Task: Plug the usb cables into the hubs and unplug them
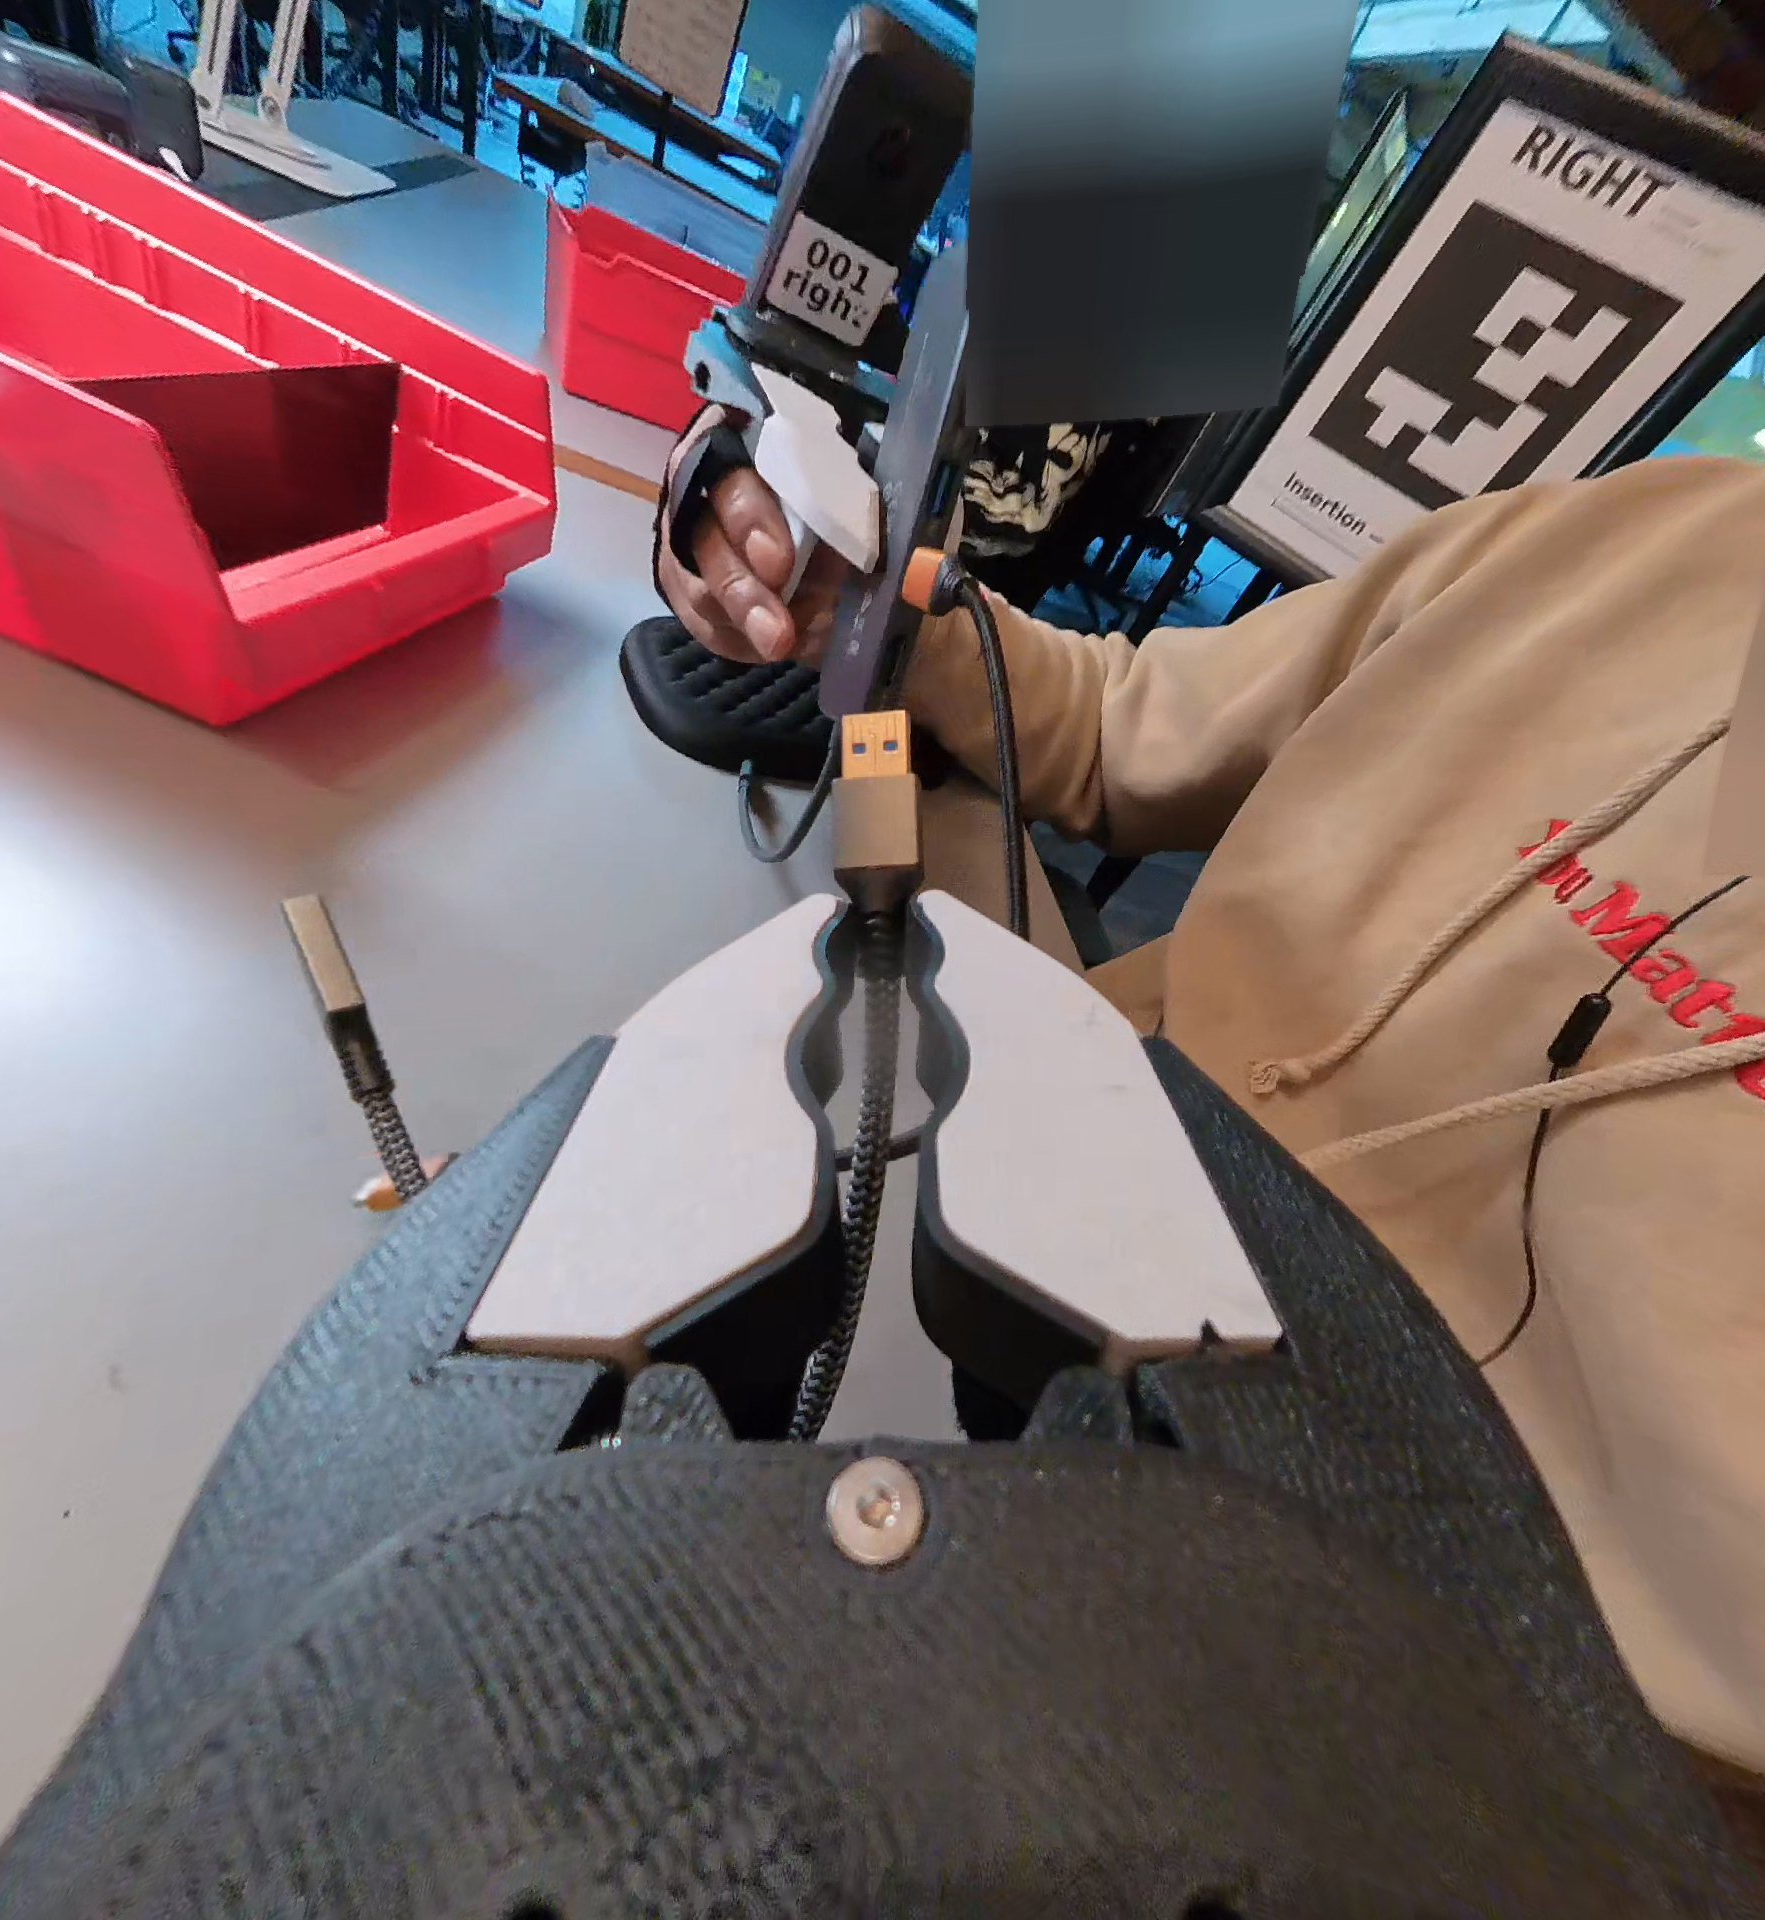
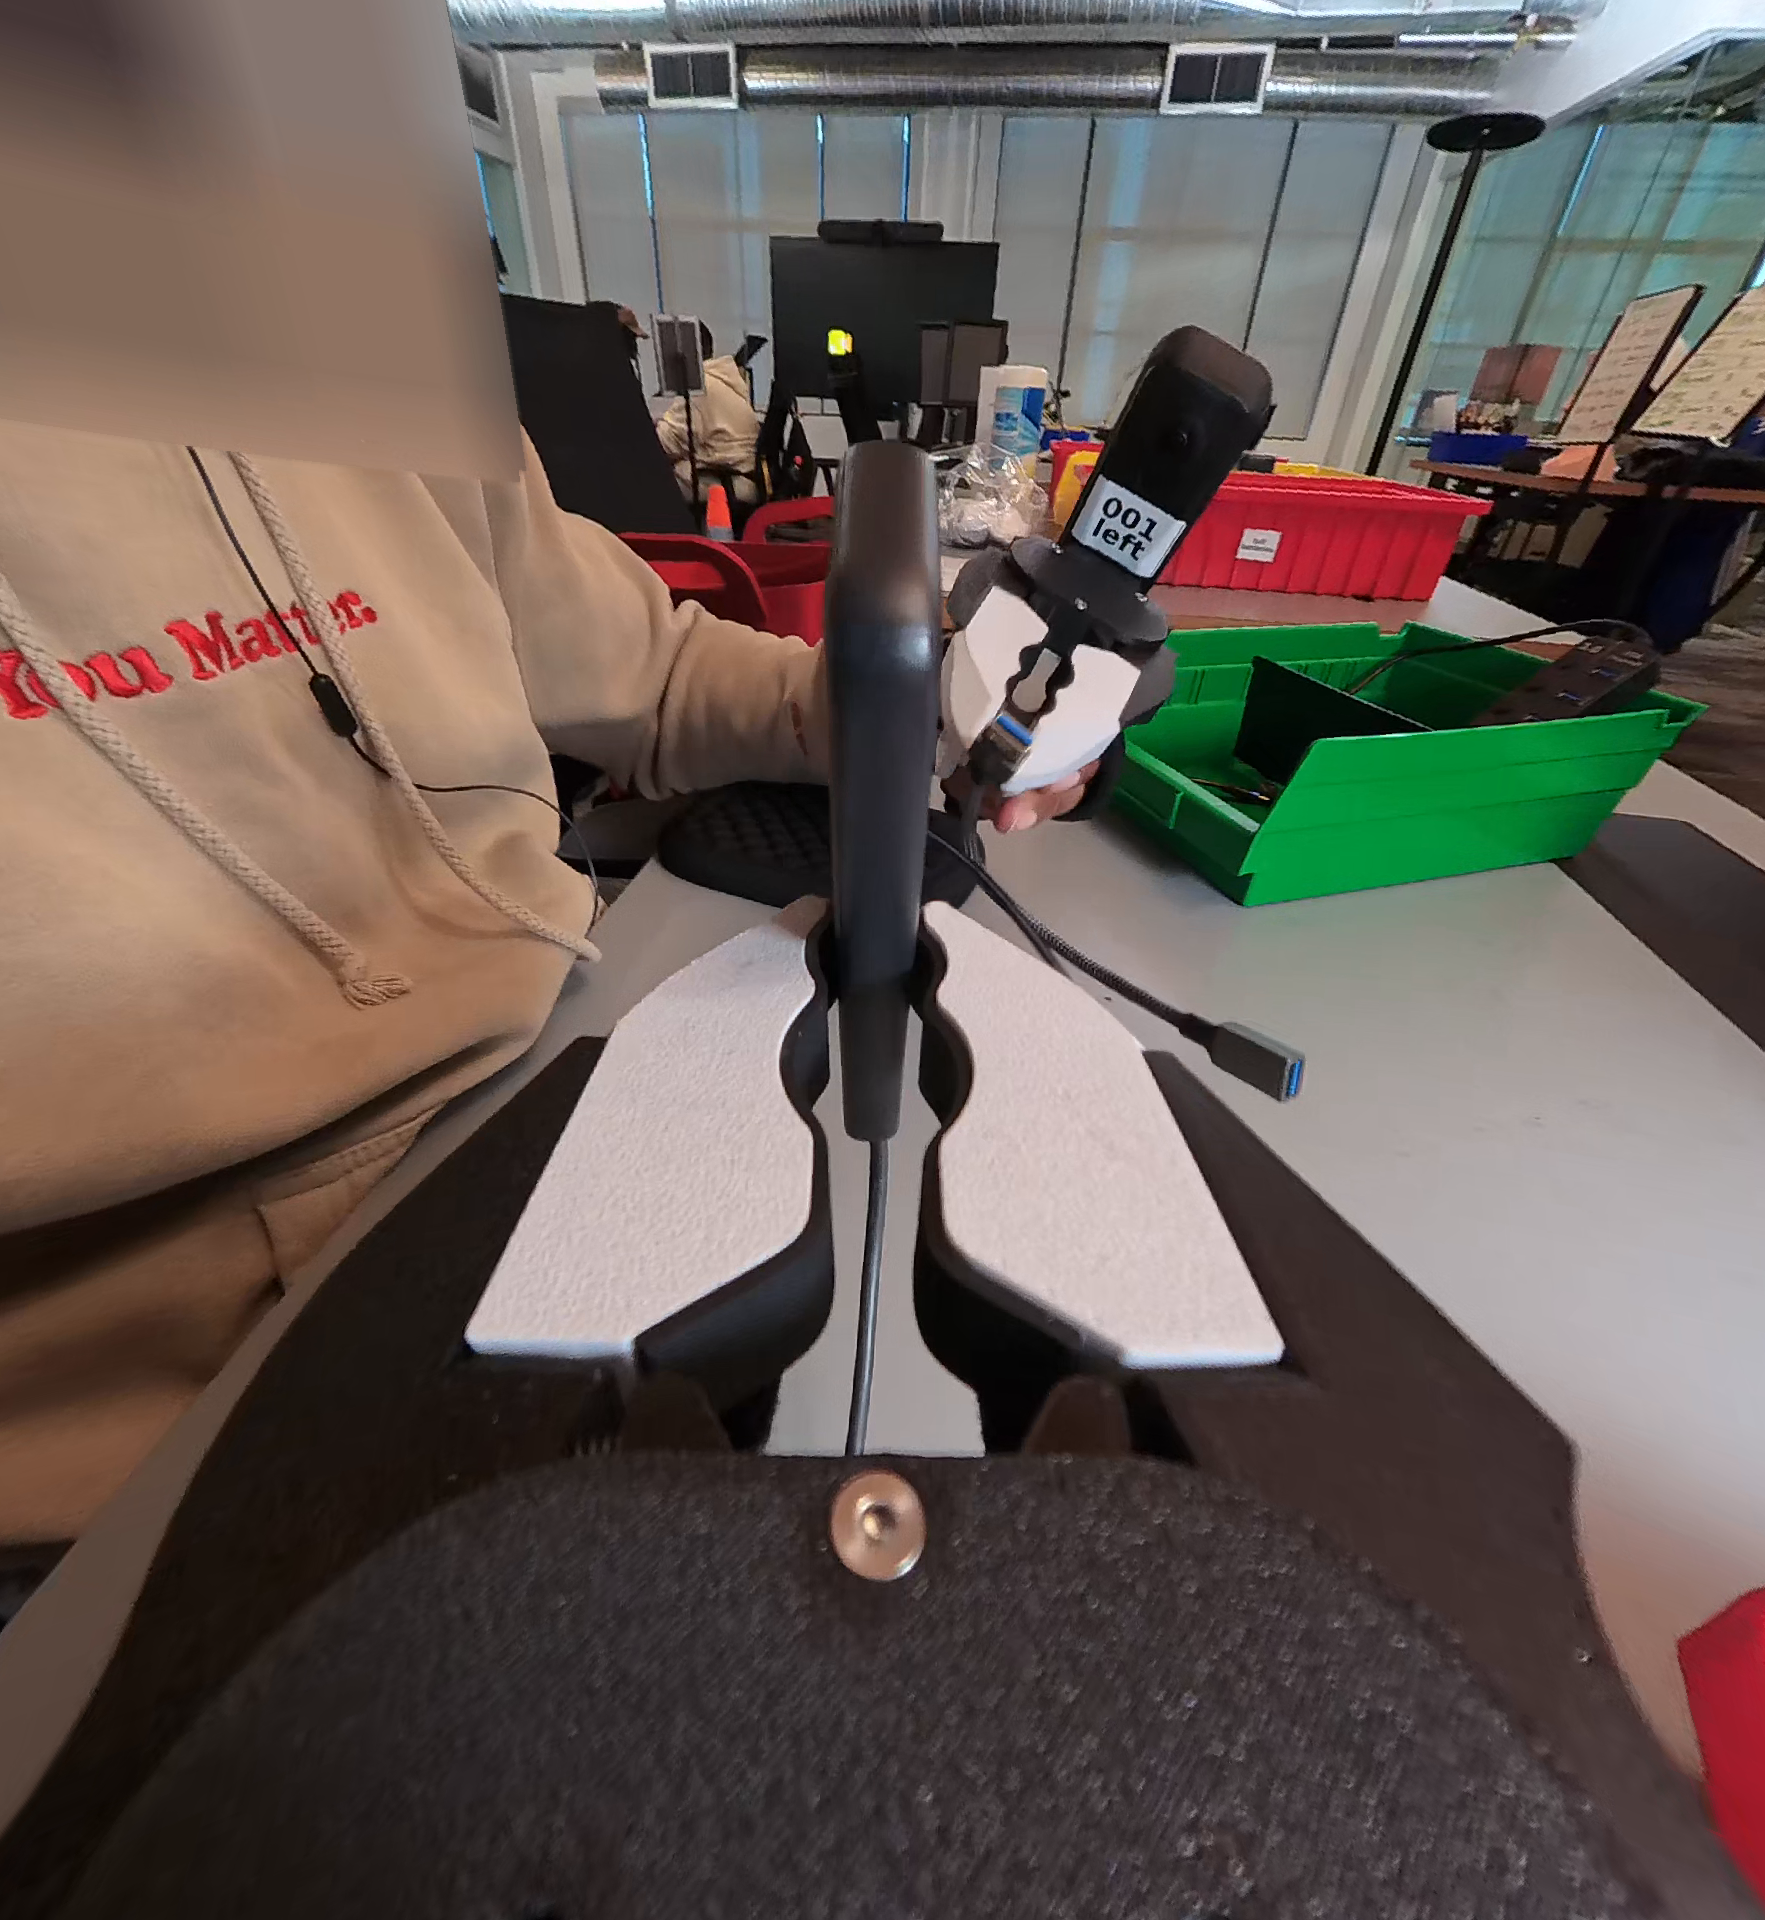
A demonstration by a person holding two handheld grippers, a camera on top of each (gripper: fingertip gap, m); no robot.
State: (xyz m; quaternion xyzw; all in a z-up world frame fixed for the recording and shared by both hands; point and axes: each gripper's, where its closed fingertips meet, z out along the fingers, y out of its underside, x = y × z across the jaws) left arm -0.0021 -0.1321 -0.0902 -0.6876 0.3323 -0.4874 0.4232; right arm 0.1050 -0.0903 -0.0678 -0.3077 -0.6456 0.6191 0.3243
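USB cable (image 1: 865, 1132): braided, clamped between my left gripper's (image 1: 876, 914) fingers; its gold plug (image 1: 876, 774) sticks out past the tips at the centre of the left wrist view, pointing up at the hub and just short of it.
Hub (image 2: 880, 748): a dark slim bar standing upright in the middle of the right wrist view, pinched at its lower end by my right gripper (image 2: 876, 935); its own thin lead (image 2: 870, 1299) runs down between the fingers.
Left jaws: closed on the cable just behind the plug's metal shell.
Right jaws: closed on the hub.
Second plug (image 1: 928, 575): orange-collared, already seated in the hub's side, upper centre of the left wrist view, with a black cord hanging down from it.
Loose end (image 2: 1257, 1058): a female connector with a blue insert lies on the grey table (image 2: 1480, 1195), right of centre in the right wrist view.
Red bin (image 1: 223, 436): upper left of the left wrist view.
Green bin (image 2: 1397, 769): right of the right wrist view, with a black power strip (image 2: 1574, 681) resting in it.
Person: tan hooded sweatshirt (image 2: 182, 831) fills the left of the right wrist view.
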